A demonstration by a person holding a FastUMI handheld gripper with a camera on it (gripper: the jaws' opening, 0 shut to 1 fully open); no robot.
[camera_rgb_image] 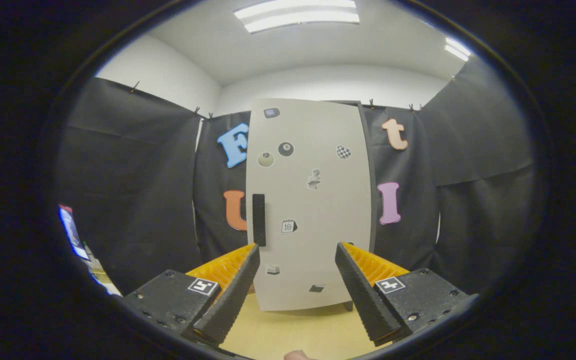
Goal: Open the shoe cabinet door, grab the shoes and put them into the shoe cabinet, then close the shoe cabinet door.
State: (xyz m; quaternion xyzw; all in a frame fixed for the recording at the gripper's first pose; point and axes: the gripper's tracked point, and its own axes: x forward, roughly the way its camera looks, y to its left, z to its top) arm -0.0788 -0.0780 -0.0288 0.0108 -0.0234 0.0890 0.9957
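Observation:
A tall pale grey shoe cabinet (pixel 313 210) stands straight ahead on a light wooden floor (pixel 288 335), its door shut and dotted with small stickers. A black vertical handle (pixel 258 220) runs along the door's left edge, just above and beyond my left fingertip. My gripper (pixel 298 250) is open, its two fingers spread wide with the lower part of the door showing between them. Nothing is held. The cabinet is still some way beyond the fingertips.
Black cloth walls close in behind and on both sides of the cabinet. A small bright object (pixel 73 232) sits low against the left wall. A bit of a hand (pixel 295 355) shows below the fingers.

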